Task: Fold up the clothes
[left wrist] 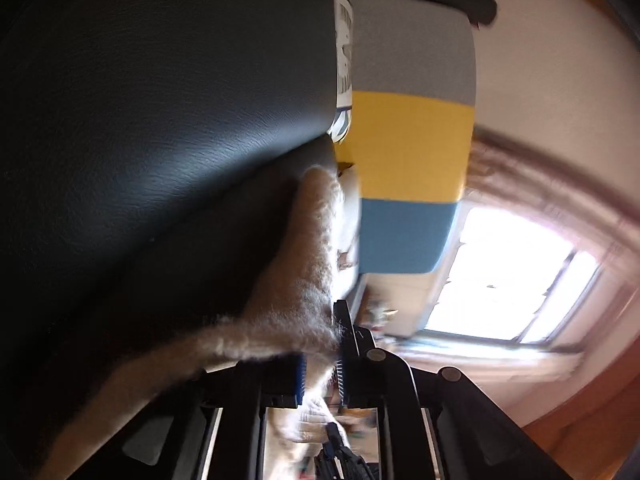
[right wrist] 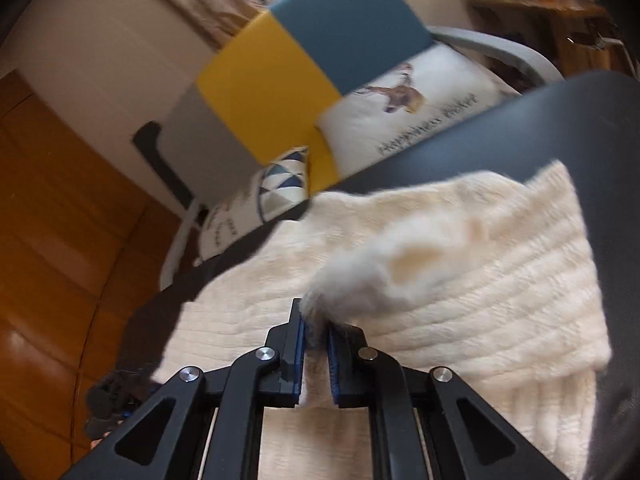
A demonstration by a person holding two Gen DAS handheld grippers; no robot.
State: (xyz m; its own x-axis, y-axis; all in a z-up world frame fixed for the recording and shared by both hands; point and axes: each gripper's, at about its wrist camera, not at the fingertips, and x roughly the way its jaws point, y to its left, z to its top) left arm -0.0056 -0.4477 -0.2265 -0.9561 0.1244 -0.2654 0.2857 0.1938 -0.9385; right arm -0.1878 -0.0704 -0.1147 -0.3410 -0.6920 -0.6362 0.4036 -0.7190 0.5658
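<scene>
With the cream knit sweater (right wrist: 440,280) spread on the black table (right wrist: 560,128), both the left gripper (left wrist: 320,376) and right gripper (right wrist: 316,344) pinched fuzzy edges at six o'clock, so lifting them level together would likely keep the fold square.

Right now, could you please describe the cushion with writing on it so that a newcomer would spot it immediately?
Find the chair with grey, yellow and blue back panels beyond the dark table. The white cushion leans on its seat, larger than the triangle-patterned cushion beside it. It alone bears a brown animal drawing and cursive lettering.
</scene>
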